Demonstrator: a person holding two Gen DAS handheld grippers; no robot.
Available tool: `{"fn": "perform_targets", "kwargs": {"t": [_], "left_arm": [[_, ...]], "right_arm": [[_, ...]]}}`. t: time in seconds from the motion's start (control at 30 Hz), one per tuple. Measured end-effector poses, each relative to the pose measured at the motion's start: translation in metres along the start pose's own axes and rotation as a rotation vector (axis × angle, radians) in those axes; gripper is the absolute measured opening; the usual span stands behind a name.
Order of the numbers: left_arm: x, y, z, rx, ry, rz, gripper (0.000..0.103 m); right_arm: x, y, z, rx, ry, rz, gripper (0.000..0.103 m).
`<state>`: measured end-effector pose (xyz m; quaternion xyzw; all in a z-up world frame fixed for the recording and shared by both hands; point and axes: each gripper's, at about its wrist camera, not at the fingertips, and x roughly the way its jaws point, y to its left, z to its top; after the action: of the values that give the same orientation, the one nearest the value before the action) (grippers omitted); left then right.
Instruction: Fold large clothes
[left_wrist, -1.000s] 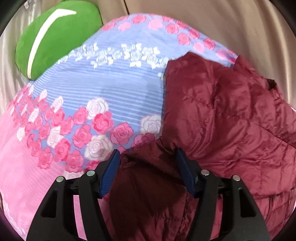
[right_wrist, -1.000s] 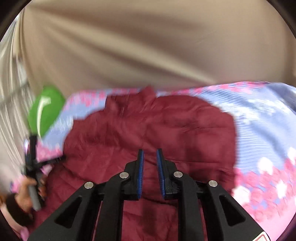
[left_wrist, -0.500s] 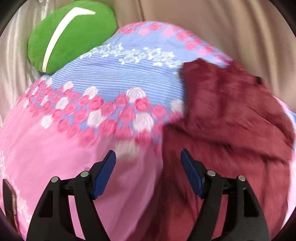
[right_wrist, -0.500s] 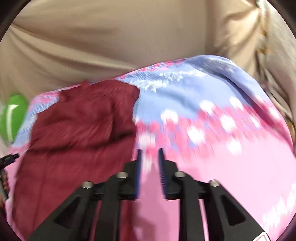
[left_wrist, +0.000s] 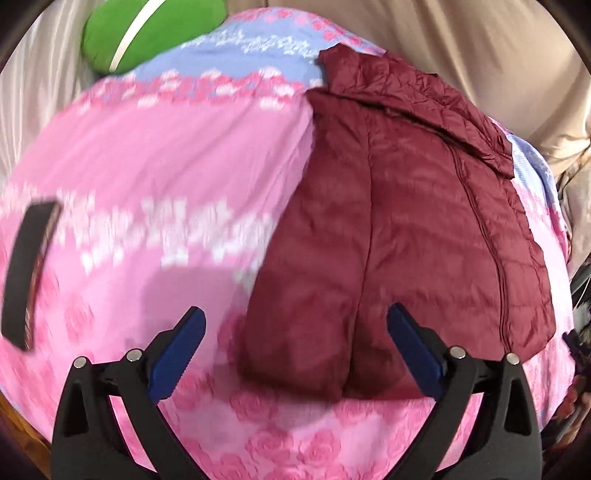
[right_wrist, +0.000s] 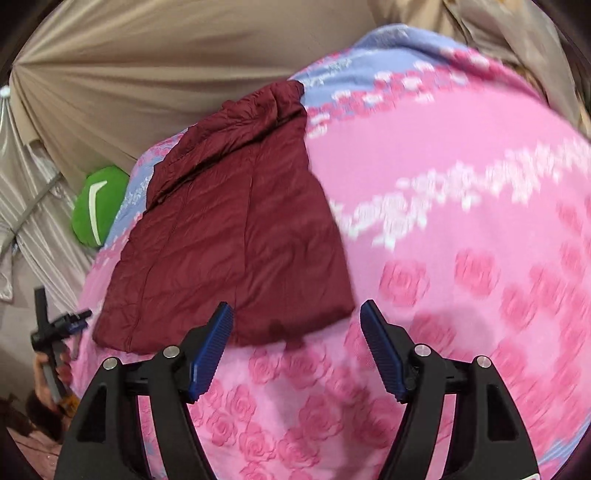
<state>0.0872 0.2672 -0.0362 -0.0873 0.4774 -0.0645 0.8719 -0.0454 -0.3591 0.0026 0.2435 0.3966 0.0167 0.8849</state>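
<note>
A dark red quilted jacket (left_wrist: 399, 236) lies folded lengthwise on the pink rose-patterned bedspread (left_wrist: 177, 155), collar toward the far end near a green cushion (left_wrist: 147, 29). The left gripper (left_wrist: 295, 350) hovers over the jacket's near hem, its jaws opening wide, gripping nothing. The right gripper (right_wrist: 297, 347) hangs above the hem's corner, jaws also opening and empty. A dark flat object (left_wrist: 31, 269) lies on the bedspread at left.

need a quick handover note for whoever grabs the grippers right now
Left gripper: jaws opening, nothing between them, above the jacket's near hem.
Right gripper: jaws opening, empty, at the hem's other corner.
Jacket: dark red, flat on the pink flowered bedspread, sides folded in to a narrow panel, collar at the far end.
Left: probably fold hem up toward collar.
</note>
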Motion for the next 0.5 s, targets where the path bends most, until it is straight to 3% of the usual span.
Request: {"fn": "perform_targets", "kwargs": {"t": [0.17, 0.37, 0.4, 0.47, 0.5], "left_arm": [[0.014, 0.008, -0.013, -0.117, 0.05, -0.136, 0.096], [0.02, 0.004, -0.009, -0.158, -0.002, -0.167, 0.096], [0.021, 0.003, -0.008, -0.166, -0.005, -0.181, 0.093], [0.022, 0.002, -0.004, -0.172, -0.001, -0.198, 0.073], [0.023, 0.0, -0.002, -0.166, 0.008, -0.213, 0.059]], "right_arm": [[0.027, -0.003, -0.006, 0.089, 0.021, 0.043, 0.071], [0.049, 0.001, 0.001, 0.152, -0.008, 0.083, 0.073], [0.051, 0.002, 0.001, 0.152, -0.016, 0.08, 0.072], [0.055, 0.006, 0.004, 0.158, -0.029, 0.066, 0.06], [0.057, 0.006, 0.005, 0.163, -0.026, 0.066, 0.055]]}}
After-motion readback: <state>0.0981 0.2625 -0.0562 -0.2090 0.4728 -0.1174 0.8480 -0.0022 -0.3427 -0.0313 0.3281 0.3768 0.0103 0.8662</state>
